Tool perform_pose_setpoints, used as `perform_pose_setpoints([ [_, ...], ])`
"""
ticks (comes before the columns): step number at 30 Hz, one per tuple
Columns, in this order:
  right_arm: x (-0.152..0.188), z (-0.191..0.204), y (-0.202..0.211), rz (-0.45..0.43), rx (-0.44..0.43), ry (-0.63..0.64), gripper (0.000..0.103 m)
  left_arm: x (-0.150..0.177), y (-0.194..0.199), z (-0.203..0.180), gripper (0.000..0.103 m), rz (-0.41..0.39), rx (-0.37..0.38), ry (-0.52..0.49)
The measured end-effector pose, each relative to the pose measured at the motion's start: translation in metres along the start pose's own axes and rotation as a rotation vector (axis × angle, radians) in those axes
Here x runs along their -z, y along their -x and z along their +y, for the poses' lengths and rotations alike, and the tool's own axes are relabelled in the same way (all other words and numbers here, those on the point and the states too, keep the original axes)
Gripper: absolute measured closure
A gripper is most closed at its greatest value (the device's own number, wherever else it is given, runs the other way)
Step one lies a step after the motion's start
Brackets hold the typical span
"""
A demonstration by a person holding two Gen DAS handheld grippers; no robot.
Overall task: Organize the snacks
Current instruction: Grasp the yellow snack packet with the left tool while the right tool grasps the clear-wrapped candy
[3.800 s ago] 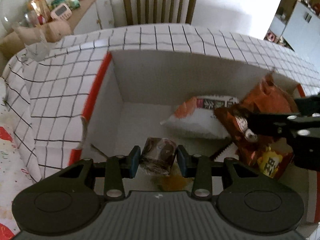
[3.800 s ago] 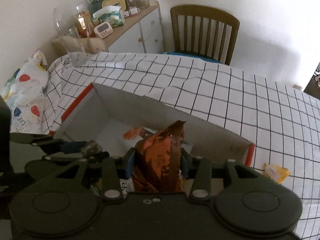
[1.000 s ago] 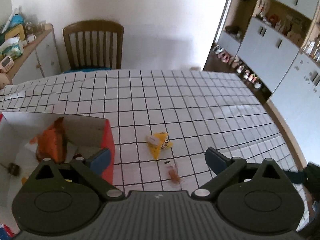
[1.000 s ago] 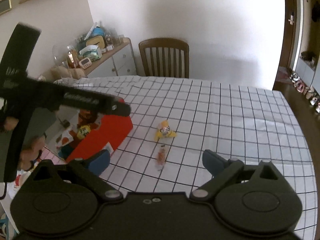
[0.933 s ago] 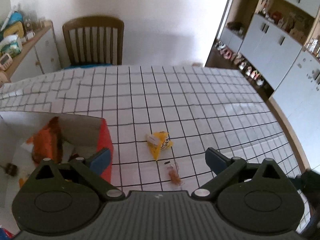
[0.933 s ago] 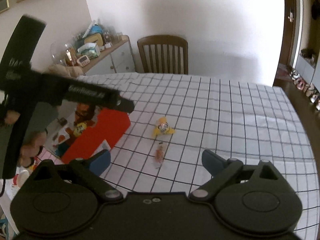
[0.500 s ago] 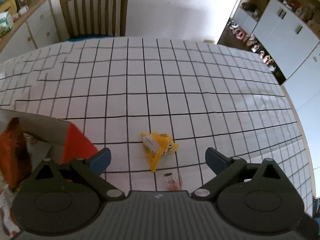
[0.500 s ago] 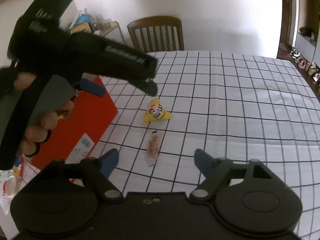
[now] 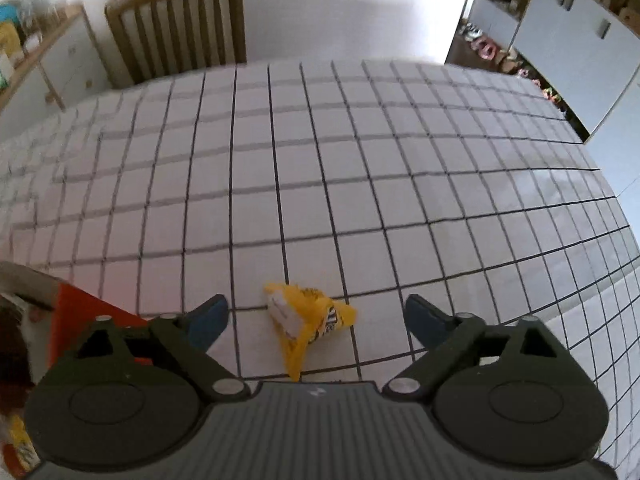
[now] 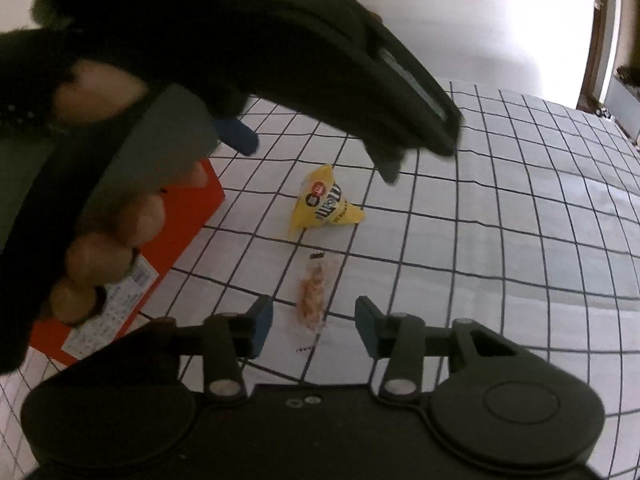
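Left gripper (image 9: 316,316) wide open, empty, straddling yellow packet (image 9: 308,320) on cloth (image 9: 360,184); box (image 10: 168,240) at 9 o'clock. Packet looks light, crinkly, slippery: pinch the puffed middle. Right gripper (image 10: 314,326) half open, empty, over clear sachet (image 10: 314,292); flat, needs edge grip.

— What is the table (image 9: 360,184) covered with?
— A white cloth printed with a black grid; a soft sheen is seen towards its right side. The chair (image 9: 176,20) behind it is made of brown wood with a smooth finish.

— And the snacks?
— The yellow packet (image 9: 308,320) is formed of crinkled, glossy film. The small packet (image 10: 316,292) is wrapped in clear plastic, though the blur leaves this uncertain.

— The box (image 10: 160,248)?
— Matt red card, with a white paper label stuck on its side.

— The tools?
— The left gripper (image 9: 316,316) and right gripper (image 10: 314,324) are moulded in matt dark plastic, fitted with blue pads (image 10: 260,324) and bright metal pins.
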State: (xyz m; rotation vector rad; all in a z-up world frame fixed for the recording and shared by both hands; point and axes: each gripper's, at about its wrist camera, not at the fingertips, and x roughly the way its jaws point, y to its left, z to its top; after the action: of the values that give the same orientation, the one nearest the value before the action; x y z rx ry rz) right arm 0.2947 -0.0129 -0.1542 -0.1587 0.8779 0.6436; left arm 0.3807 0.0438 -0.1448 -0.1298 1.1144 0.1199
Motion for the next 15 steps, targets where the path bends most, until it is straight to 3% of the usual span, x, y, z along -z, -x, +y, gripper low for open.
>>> perform_pose_setpoints([
  [3, -0.002, 0.001, -0.007, 0.002, -0.003, 0.014, 0.064, 0.001, -0.012, 0.001, 0.011, 0.033, 0.001, 0.004],
  [7, -0.002, 0.005, -0.017, 0.012, 0.005, 0.041, 0.069, 0.000, -0.027, 0.008, 0.032, 0.069, 0.008, 0.027],
  [12, -0.004, 0.009, -0.023, 0.000, 0.030, 0.065, 0.076, 0.006, -0.032, 0.014, 0.039, 0.059, 0.010, 0.061],
  [15, -0.004, 0.010, -0.023, 0.000, 0.040, 0.065, 0.080, 0.007, -0.029, 0.017, 0.050, 0.050, 0.002, 0.052],
])
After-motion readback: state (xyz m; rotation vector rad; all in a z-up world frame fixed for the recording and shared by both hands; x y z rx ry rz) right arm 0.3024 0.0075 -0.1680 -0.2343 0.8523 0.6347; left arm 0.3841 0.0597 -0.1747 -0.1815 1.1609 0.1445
